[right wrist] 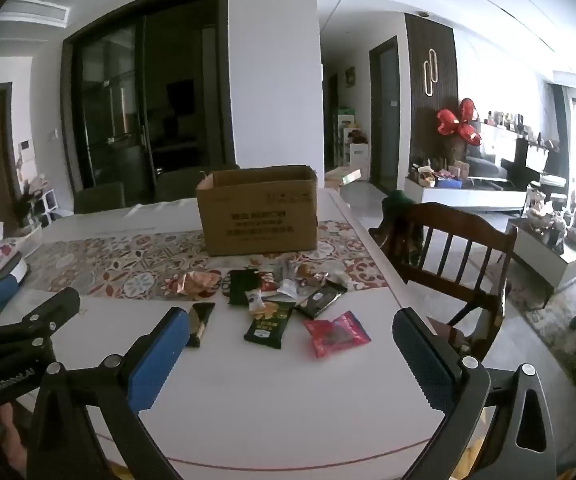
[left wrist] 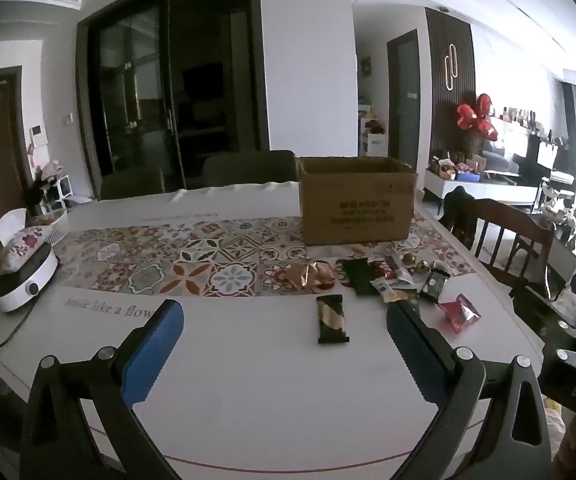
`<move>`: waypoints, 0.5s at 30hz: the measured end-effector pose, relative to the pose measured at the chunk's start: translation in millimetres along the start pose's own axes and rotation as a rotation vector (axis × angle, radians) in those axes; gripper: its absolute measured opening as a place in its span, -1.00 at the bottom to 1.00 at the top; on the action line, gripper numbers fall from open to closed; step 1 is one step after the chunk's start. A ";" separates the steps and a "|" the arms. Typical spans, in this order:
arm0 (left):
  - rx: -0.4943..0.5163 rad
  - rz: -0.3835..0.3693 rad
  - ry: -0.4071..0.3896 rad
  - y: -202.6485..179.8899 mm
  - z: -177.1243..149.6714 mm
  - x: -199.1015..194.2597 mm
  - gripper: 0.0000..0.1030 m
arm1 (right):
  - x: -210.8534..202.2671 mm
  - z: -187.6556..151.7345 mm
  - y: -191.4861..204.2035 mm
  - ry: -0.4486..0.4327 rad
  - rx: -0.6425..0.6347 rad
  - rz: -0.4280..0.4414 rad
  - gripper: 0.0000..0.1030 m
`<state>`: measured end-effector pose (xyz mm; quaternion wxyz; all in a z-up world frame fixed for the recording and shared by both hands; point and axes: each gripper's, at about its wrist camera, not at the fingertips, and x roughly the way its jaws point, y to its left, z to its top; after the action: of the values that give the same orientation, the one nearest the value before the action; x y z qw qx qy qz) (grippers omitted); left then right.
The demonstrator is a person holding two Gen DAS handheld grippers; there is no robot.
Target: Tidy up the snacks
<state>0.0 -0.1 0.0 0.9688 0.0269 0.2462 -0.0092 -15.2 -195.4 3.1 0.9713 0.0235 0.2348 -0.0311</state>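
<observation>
Snacks lay loose before a cardboard box.
Left gripper and right gripper both hovered spread wide, holding nothing, over the table.

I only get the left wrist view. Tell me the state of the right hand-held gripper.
Observer: The right hand-held gripper is open above the white table, with nothing between its fingers.
Operator: Name any snack I may be missing.
Observer: A dark green packet lies flat beside the red packet, on its left.
Operator: Report what sits behind the cardboard box.
Observer: A flat greenish carton shows past its right edge, apparently on the floor.
</observation>
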 end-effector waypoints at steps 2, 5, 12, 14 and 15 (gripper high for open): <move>-0.002 -0.006 0.002 -0.1 0.2 0.2 1.00 | -0.2 -0.1 0.5 -0.012 0.010 0.005 0.99; -0.009 -0.010 0.008 0.3 0.5 1.3 1.00 | 0.1 -0.2 1.2 -0.010 0.007 0.006 0.99; -0.015 -0.011 -0.003 1.4 3.4 -1.3 1.00 | 0.8 -0.4 4.5 -0.008 -0.005 0.001 0.99; -0.018 -0.012 -0.006 5.6 -0.3 -2.0 1.00 | 0.2 -0.4 4.3 -0.009 -0.004 -0.001 0.99; -0.017 -0.011 -0.008 5.4 -0.1 -1.4 1.00 | 0.8 -0.5 3.9 -0.007 -0.005 0.002 0.99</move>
<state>-1.1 5.3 0.8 0.9699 0.0171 0.2426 -0.0124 -14.5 -191.6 2.5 0.9722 0.0209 0.2314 -0.0295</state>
